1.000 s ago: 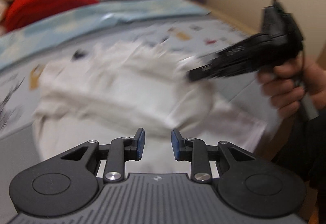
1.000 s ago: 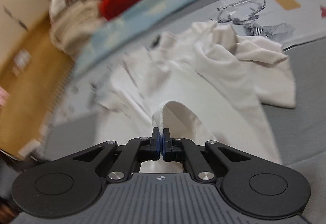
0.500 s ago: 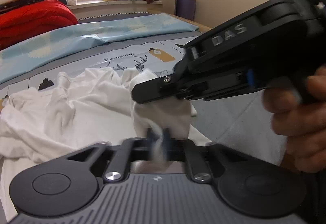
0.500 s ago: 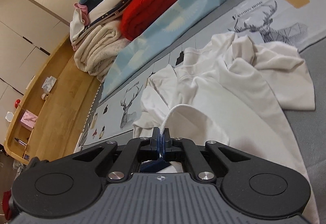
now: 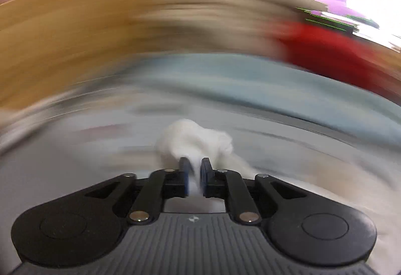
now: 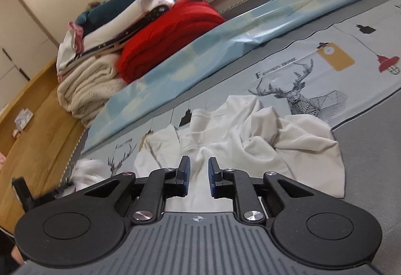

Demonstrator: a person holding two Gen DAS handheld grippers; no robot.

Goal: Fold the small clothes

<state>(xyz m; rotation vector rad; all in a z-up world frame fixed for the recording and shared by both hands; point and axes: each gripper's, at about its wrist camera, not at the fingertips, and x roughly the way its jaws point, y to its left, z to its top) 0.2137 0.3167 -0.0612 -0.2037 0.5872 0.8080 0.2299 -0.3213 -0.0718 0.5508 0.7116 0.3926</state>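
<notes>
Garment: a white garment (image 6: 250,139) is seen crumpled in the lower centre of the right wrist view, spread over the deer-printed bed sheet (image 6: 313,74); no neat fold is shown yet.
Left gripper: the left gripper (image 5: 195,176) is seen at the lower centre of a heavily blurred view, with a bunch of white cloth pinched between its blue pads; the jaws are opening slightly, yet the cloth is gripped, judged so that an edge can be carried.
Right gripper: the right gripper (image 6: 199,178) is shown with pads apart and opening, nothing between them, the garment lying beyond the tips; judged freed for a fresh hold.
Surroundings: a red blanket (image 6: 170,32) and stacked bedding are seen at the upper left, well apart from the garment.
Stage: an early step is judged, the cloth being arranged before folding.
</notes>
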